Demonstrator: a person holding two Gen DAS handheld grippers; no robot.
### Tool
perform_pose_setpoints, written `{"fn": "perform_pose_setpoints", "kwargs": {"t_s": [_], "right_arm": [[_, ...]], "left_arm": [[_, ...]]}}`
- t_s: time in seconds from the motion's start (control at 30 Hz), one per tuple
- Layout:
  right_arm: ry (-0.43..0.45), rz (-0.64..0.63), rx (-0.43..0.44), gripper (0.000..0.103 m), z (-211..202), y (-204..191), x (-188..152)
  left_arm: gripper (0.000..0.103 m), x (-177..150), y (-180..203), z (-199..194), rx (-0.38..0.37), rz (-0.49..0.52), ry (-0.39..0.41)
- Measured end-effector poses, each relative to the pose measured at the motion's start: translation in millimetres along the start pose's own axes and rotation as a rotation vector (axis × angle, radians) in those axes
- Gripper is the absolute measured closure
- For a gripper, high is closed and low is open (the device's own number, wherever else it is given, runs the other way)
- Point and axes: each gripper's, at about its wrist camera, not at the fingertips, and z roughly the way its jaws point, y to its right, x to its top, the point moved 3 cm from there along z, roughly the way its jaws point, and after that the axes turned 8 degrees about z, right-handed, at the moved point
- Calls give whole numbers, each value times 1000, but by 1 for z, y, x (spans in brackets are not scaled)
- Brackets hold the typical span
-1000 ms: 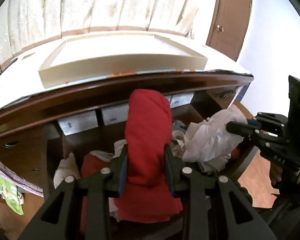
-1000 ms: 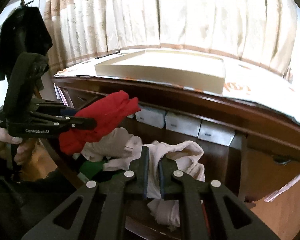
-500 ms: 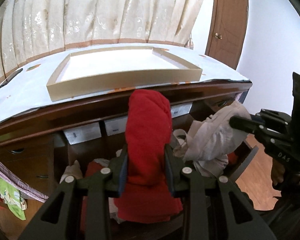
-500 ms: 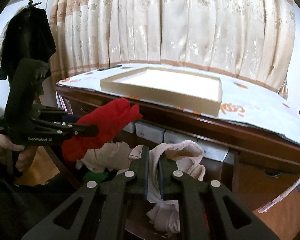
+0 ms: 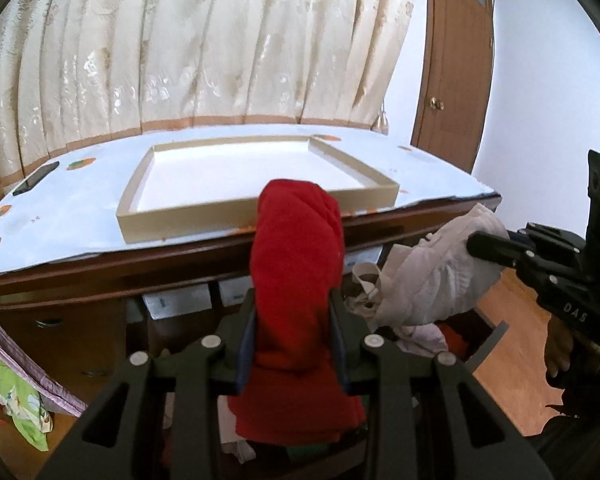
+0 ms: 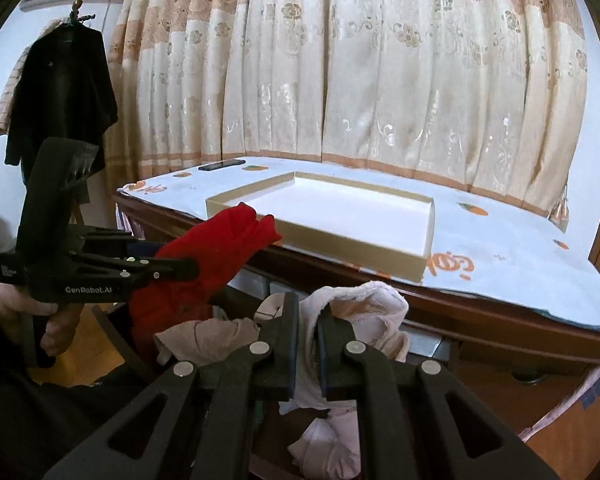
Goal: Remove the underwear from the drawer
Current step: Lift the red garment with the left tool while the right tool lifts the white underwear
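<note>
Two tongs (image 5: 292, 336) (image 6: 308, 344), one tray (image 5: 256, 216), one phone (image 5: 36, 178)

You get soft daylight filtering through the curtain (image 6: 380, 80), bright and even. The white tray (image 5: 256, 184) on the desk nearly washes out, while the space under the desk top (image 5: 180, 264) sits in shadow. Fisheye bending curves both views' edges, with black vignetted corners and slight blur.
</note>
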Motion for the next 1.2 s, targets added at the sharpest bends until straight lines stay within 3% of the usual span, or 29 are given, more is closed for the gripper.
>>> {"fn": "perform_pose_setpoints", "kwargs": {"t_s": [0.63, 1.2], "right_arm": [[134, -23, 12, 94, -20, -4, 21], [152, -57, 18, 94, -20, -4, 37]], "left_arm": [[72, 12, -3, -22, 25, -16, 160], [72, 28, -6, -19, 45, 13, 178]]}}
